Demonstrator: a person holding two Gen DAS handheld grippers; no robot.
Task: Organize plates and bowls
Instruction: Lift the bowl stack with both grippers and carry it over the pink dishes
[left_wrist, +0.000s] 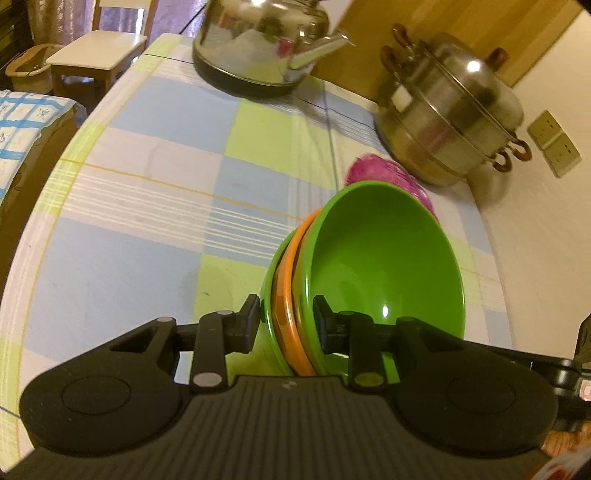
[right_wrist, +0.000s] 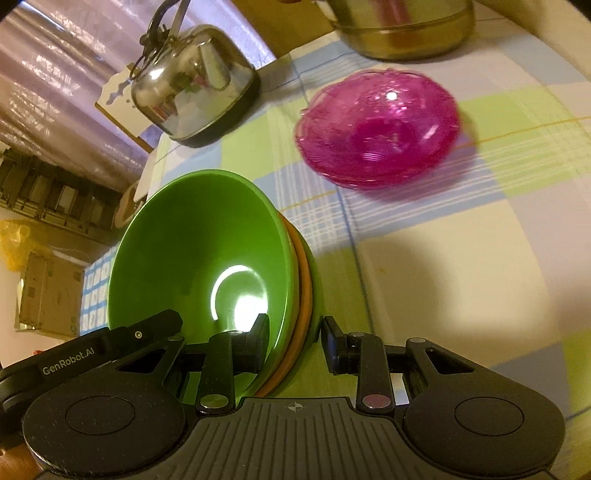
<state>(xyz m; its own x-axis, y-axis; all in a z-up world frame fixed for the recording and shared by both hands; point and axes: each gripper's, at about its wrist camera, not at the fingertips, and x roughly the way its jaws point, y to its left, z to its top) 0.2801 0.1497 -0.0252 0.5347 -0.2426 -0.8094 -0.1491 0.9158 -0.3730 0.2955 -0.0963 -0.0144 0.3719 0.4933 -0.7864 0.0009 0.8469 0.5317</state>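
Note:
A nested stack of bowls, green (left_wrist: 388, 258) inside orange (left_wrist: 291, 295) inside green, is held above the checked tablecloth. My left gripper (left_wrist: 286, 321) is shut on the stack's rim, one finger outside, one inside. My right gripper (right_wrist: 293, 343) straddles the opposite rim of the same stack (right_wrist: 199, 251); its left finger is inside the bowl, its right finger (right_wrist: 334, 347) stands slightly off the outer wall. A stack of pink translucent bowls (right_wrist: 376, 129) sits on the table beyond, partly hidden behind the green bowl in the left wrist view (left_wrist: 384, 173).
A steel kettle (left_wrist: 262, 40) stands at the table's far side, also in the right wrist view (right_wrist: 192, 88). A steel steamer pot (left_wrist: 450, 107) stands near the wall. A wooden stool (left_wrist: 92, 55) is beyond the table's left edge.

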